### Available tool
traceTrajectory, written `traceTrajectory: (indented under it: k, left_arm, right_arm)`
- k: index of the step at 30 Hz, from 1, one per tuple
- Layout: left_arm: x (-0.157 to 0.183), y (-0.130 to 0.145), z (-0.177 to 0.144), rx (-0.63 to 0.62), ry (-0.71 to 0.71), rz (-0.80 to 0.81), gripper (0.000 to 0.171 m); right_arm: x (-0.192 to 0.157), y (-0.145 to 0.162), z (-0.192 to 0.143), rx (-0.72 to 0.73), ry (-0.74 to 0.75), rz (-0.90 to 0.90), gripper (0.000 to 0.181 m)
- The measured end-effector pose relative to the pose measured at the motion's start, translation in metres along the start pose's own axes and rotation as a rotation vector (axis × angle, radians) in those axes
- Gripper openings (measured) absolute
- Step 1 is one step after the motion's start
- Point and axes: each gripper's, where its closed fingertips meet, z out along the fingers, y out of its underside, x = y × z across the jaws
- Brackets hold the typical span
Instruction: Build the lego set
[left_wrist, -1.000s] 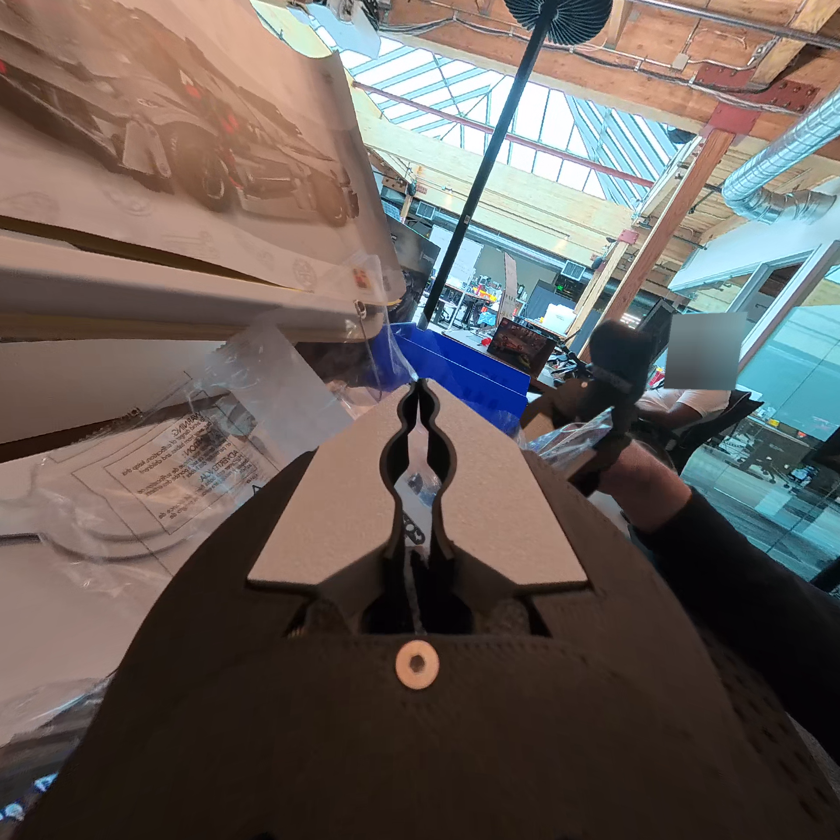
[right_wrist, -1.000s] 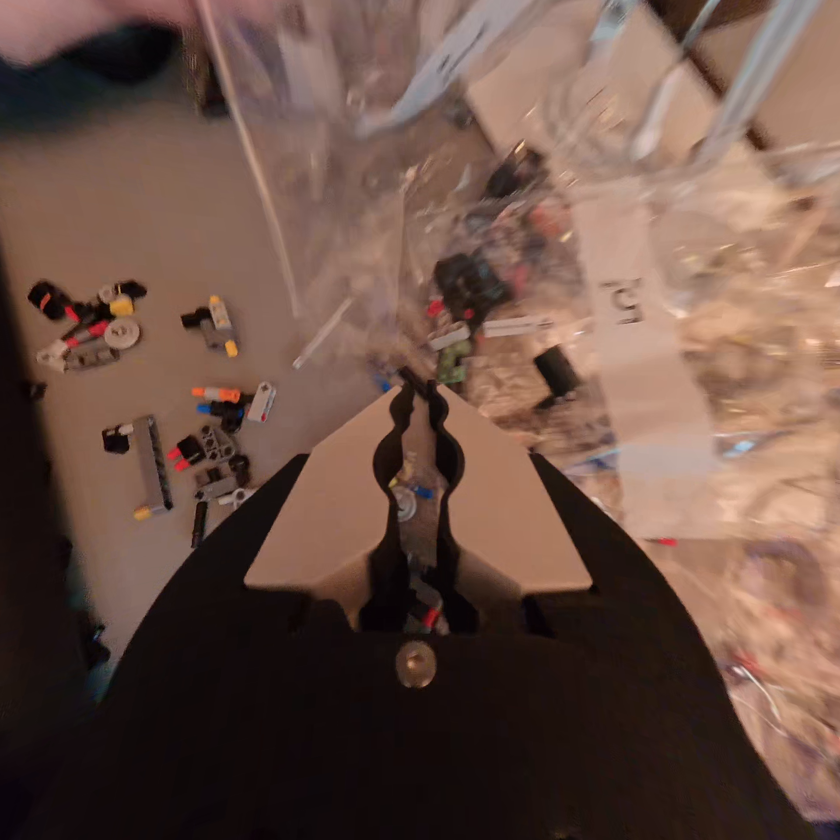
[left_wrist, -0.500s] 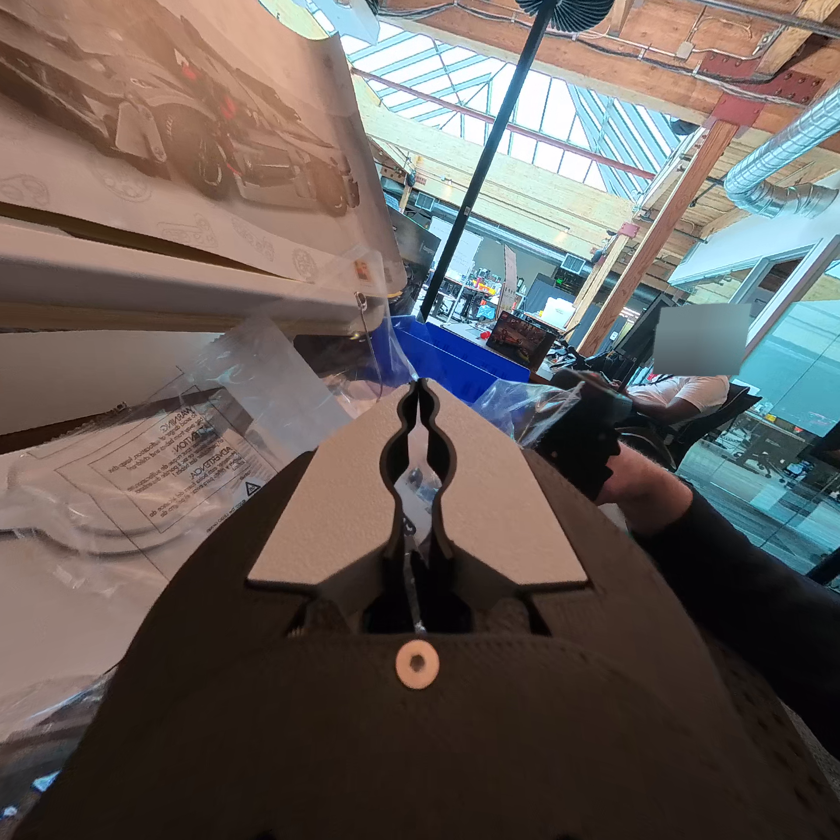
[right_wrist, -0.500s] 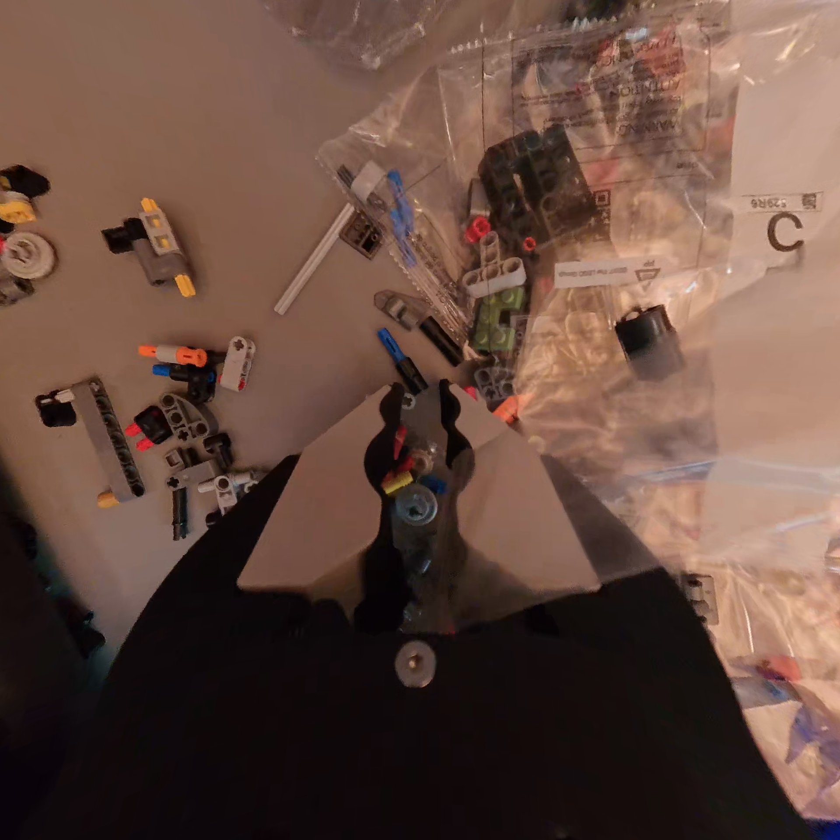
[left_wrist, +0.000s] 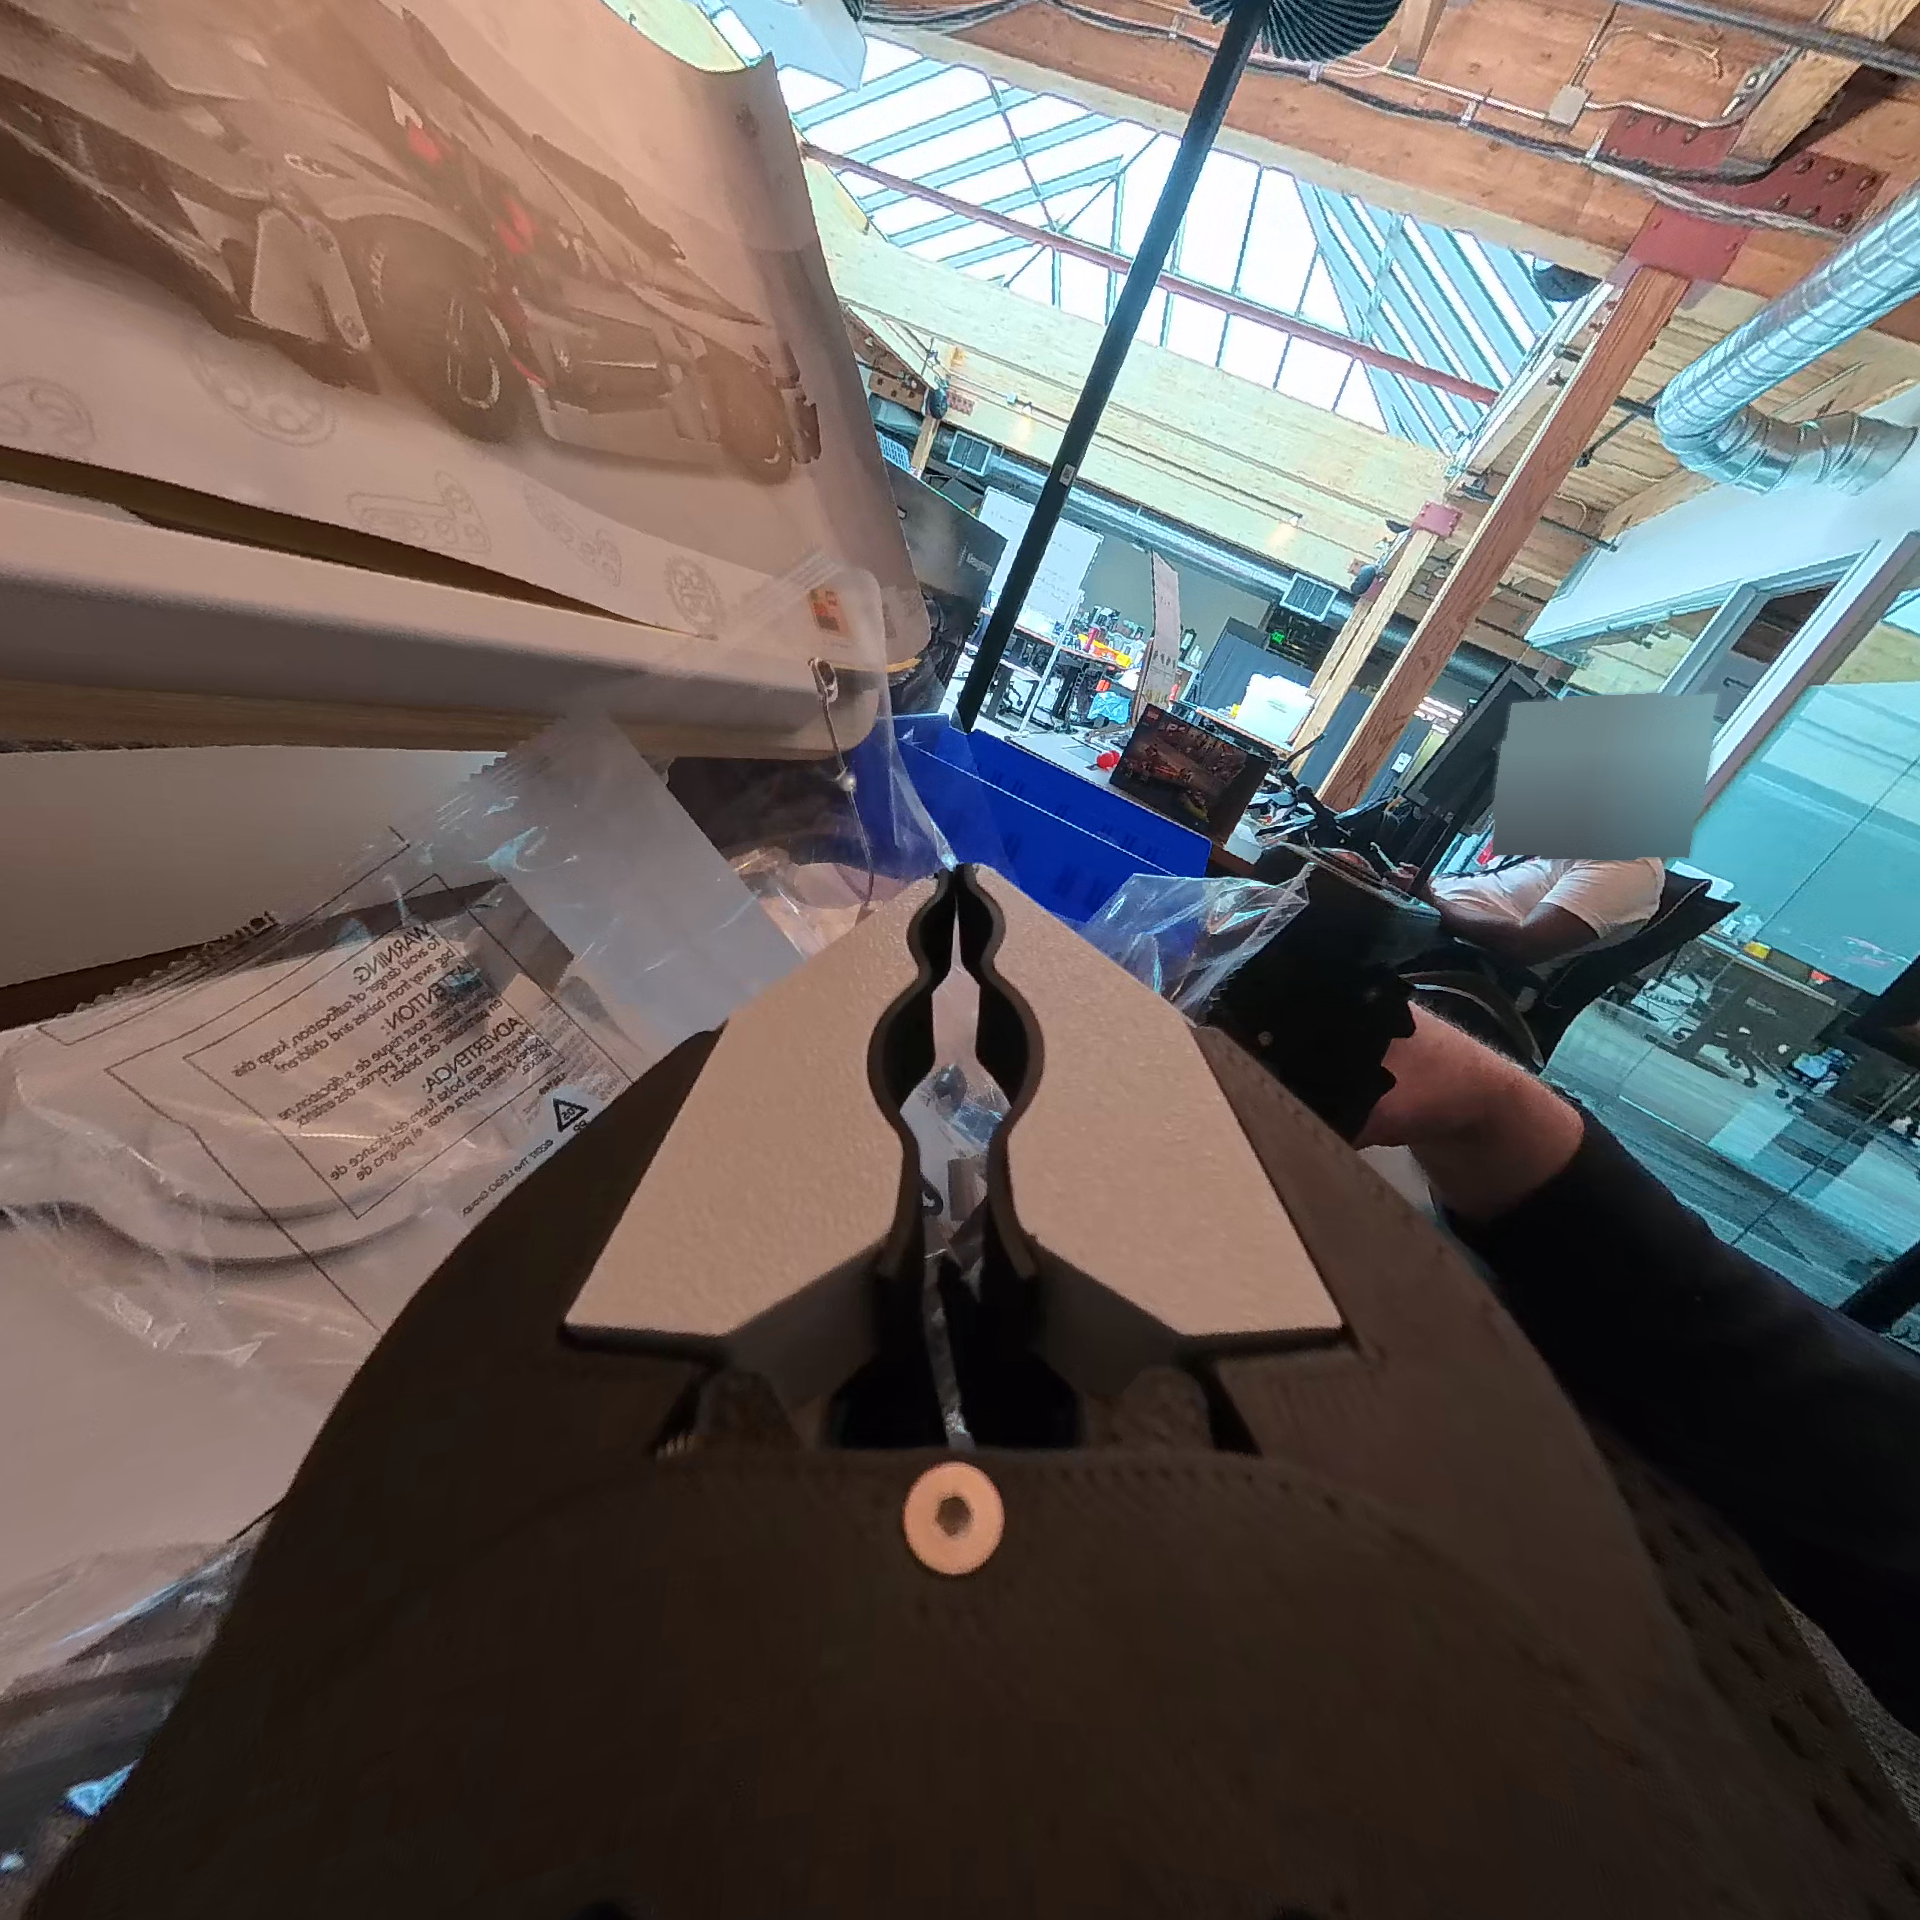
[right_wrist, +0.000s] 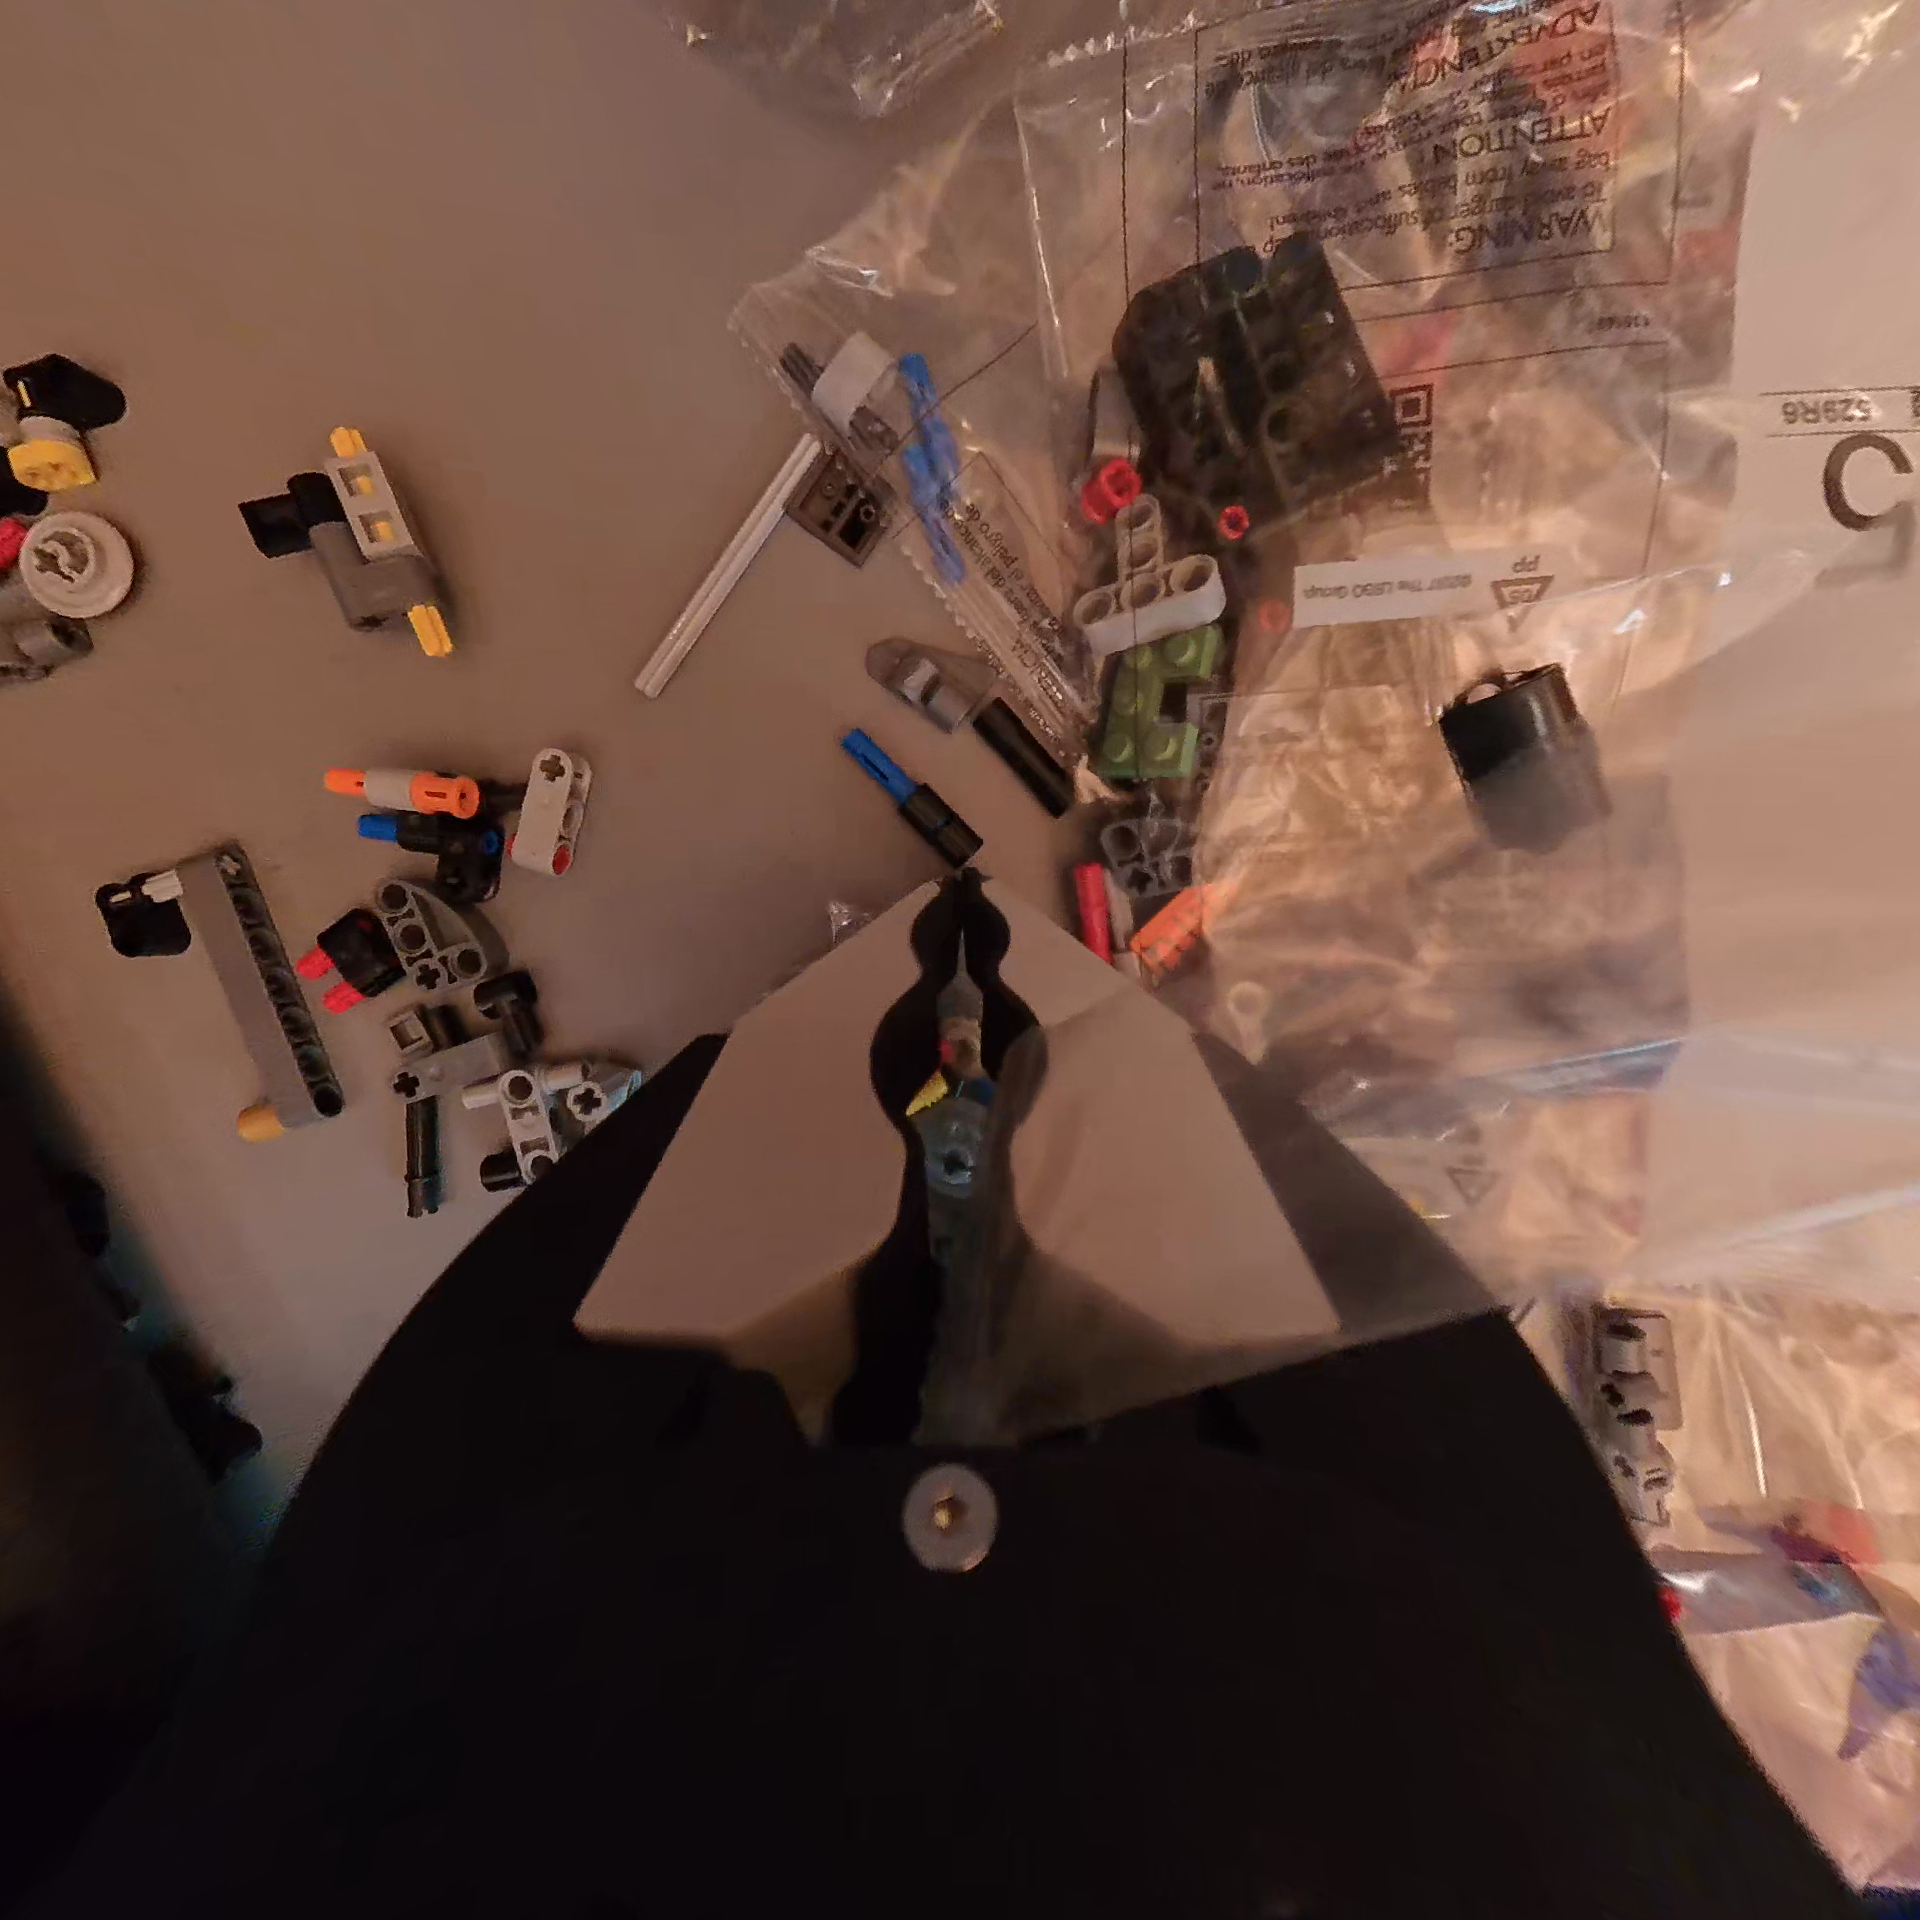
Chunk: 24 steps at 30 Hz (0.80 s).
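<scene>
My left gripper (left_wrist: 956, 883) is shut on a thin clear plastic bag (left_wrist: 948, 1122); the film and small parts show in the gap between its jaws. My right gripper (right_wrist: 961, 883) is shut on a small clear bag of parts (right_wrist: 956, 1122) with blue, yellow and red bits, held above the table. In the left wrist view the right gripper (left_wrist: 1320, 987) is close on the right with crumpled clear plastic (left_wrist: 1195, 925) at its tip. Loose Lego pieces lie below: a grey beam (right_wrist: 265, 987), a white rod (right_wrist: 727, 577) and a blue-and-black pin (right_wrist: 909, 795).
A large clear parts bag (right_wrist: 1455, 520) holds a black frame (right_wrist: 1247, 384) and a green piece (right_wrist: 1153, 717). In the left wrist view there are a booklet with a car picture (left_wrist: 416, 312), a printed clear bag (left_wrist: 364, 1039), a blue bin (left_wrist: 1039, 821) and a black pole (left_wrist: 1101, 364). The grippers' ends are close to 25 cm from one another. The white rod (right_wrist: 727, 577) lies around 7 cm away from my right fingertips.
My right gripper has swung down from a blurred look at the bags to a steady look at the table, and has come lower and closer to my left gripper. The left gripper has barely moved.
</scene>
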Motion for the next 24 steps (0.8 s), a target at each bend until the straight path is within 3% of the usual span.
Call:
traceTrajectory:
  k: [4, 8, 18, 24]
  left_arm:
    - [0.0, 0.001, 0.001, -0.005, 0.001, 0.001, 0.0]
    - [0.0, 0.001, 0.0, -0.005, 0.002, 0.0, 0.0]
    - [0.0, 0.003, 0.002, -0.014, 0.003, 0.001, 0.0]
    - [0.0, 0.004, 0.002, -0.019, 0.002, 0.004, 0.0]
  right_arm:
    - [-0.001, -0.002, -0.003, 0.025, -0.017, 0.013, 0.002]
    - [-0.001, 0.002, -0.003, 0.012, -0.021, 0.026, 0.015]
    - [0.001, 0.011, -0.003, -0.035, 0.005, 0.016, 0.003]
    - [0.001, 0.008, -0.001, -0.015, -0.012, 0.031, 0.009]
